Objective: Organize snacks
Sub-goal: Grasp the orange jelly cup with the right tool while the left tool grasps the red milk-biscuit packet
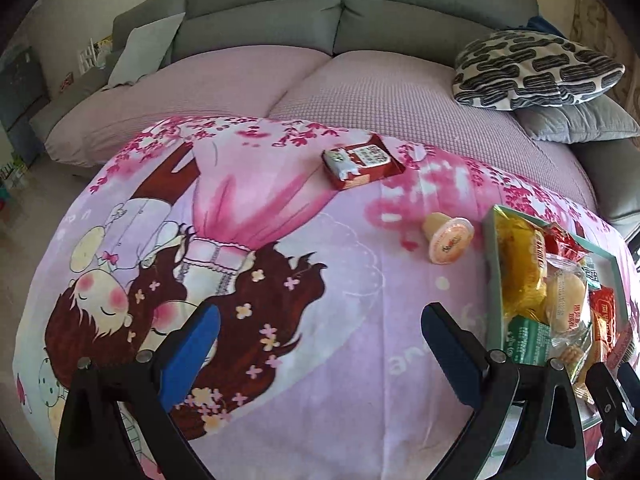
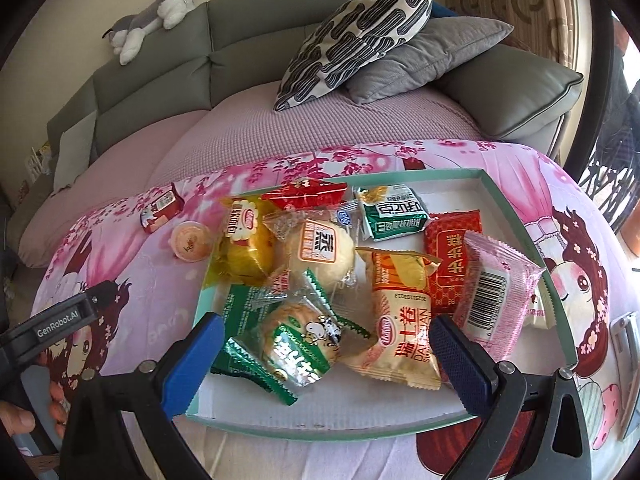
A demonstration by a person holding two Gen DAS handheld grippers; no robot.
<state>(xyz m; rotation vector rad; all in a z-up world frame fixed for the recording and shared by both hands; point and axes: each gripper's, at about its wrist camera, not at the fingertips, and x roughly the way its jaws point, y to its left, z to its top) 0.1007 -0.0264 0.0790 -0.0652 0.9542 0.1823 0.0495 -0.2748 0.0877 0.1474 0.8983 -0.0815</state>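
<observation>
A shallow green-rimmed box (image 2: pixel 516 216) lies on a pink cartoon blanket and holds several wrapped snacks, among them a pink packet (image 2: pixel 496 292) and a green-wrapped cake (image 2: pixel 296 340). The box also shows in the left wrist view (image 1: pixel 490 248) at right. Outside it lie a red snack packet (image 1: pixel 362 162) (image 2: pixel 162 208) and an orange jelly cup (image 1: pixel 450 240) (image 2: pixel 192 240). My left gripper (image 1: pixel 320 344) is open and empty above the blanket, left of the box. My right gripper (image 2: pixel 326 356) is open and empty over the box's near side.
The blanket (image 1: pixel 280 260) covers a table in front of a grey sofa (image 1: pixel 260 20) with a pink cover. A patterned pillow (image 2: pixel 356 36) and a grey pillow (image 2: pixel 424 56) lie at the right. A plush toy (image 2: pixel 156 12) rests on the sofa back.
</observation>
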